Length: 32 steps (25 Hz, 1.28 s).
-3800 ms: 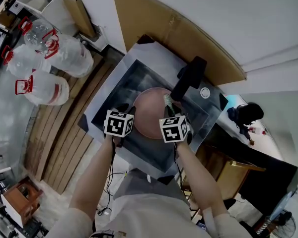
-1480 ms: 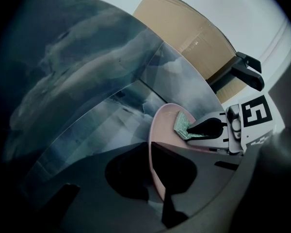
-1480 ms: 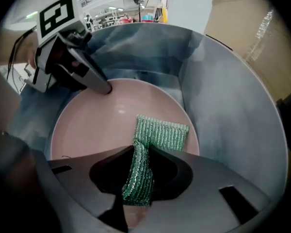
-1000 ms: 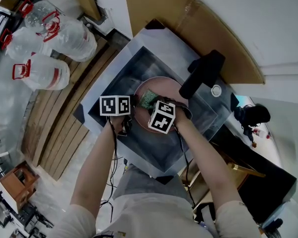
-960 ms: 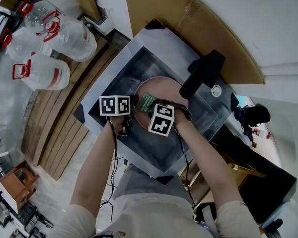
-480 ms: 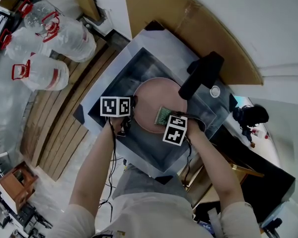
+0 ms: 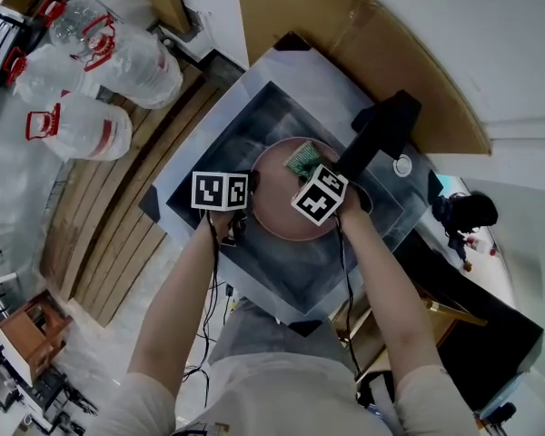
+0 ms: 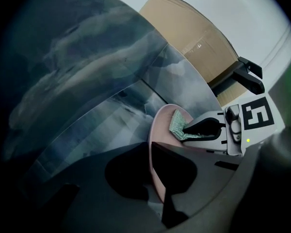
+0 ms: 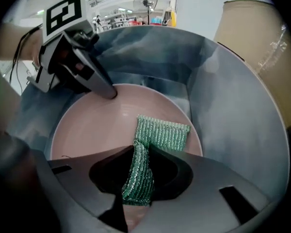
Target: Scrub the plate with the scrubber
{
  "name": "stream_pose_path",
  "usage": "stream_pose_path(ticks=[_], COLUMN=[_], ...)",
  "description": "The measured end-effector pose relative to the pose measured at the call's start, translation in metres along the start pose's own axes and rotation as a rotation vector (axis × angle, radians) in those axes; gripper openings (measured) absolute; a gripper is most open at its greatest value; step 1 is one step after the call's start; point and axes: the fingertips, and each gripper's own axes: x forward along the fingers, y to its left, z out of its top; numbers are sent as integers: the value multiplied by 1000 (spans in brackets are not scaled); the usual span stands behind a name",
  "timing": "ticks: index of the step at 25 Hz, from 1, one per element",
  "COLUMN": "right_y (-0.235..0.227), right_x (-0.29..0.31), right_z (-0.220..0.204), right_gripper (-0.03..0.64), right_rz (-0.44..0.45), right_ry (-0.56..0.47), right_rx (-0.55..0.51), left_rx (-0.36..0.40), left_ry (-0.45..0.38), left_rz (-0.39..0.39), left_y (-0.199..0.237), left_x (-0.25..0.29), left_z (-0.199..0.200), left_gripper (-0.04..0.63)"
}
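Left gripper [image 7: 251, 187]: jaws nearly together, clamped on the near-left rim of the pink plate [image 7: 277, 209], having just tightened slightly. This hand is the anchor only.

The plate lies in the steel sink [image 7: 245, 121], tipped up a little where I hold its rim.

Right gripper [image 7: 307, 171]: jaws closed on one end of the green scrubber [image 7: 302, 160], pointing steeply down. The free end is folded flat on the plate face, its long axis running away from the jaws toward the far rim, just short of the black faucet [image 7: 381, 130].

Finding: the scrubber sits at the plate's far edge, so most of the plate face lies toward me and to the left of it. In my judgement the next stroke should pull back that way, with the right hand doing the work.
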Motion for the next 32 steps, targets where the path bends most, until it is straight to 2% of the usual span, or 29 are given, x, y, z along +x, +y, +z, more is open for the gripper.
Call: stream_pose_path(ticks=[7,11,13,15,18,21,23,25,28,30,32], right_y=[51,106,128,138,133,105,83,58,22,3,-7], right_x=[5,1,-3,-10,-18,-21,-18,-14,-8,-4,0], right_z=[31,26,8,-16,-52,-77,-81,-75,-53,-35,-17], right_gripper=[126,126,127,127,126,126,126,126,126,126,127], right_rz=[34,147,208,273,310,256,184,93,-15,-54,-61], right_ry=[-75,-73,-36,6,85,159,183,182,130,88,52], right_rx=[-165,-322,-423,-456,-440,-424,-404,-341,-181,-93,-54], left_rx=[13,10,1,-10,-16,-3,1,-2,-3,-3,-4], left_ry=[0,1,2,1,4,3,3,4,6,6,2], left_rz=[2,2,-5,-13,-16,-7,-5,-7,-8,-8,-8], left_y=[1,2,2,2,2,2,2,2,1,1,1], left_x=[0,-1,0,0,0,-1,-1,0,-1,-1,-1], left_z=[1,0,0,0,0,1,1,1,0,0,1], left_gripper=[34,34,34,34,34,34,34,34,34,34,34])
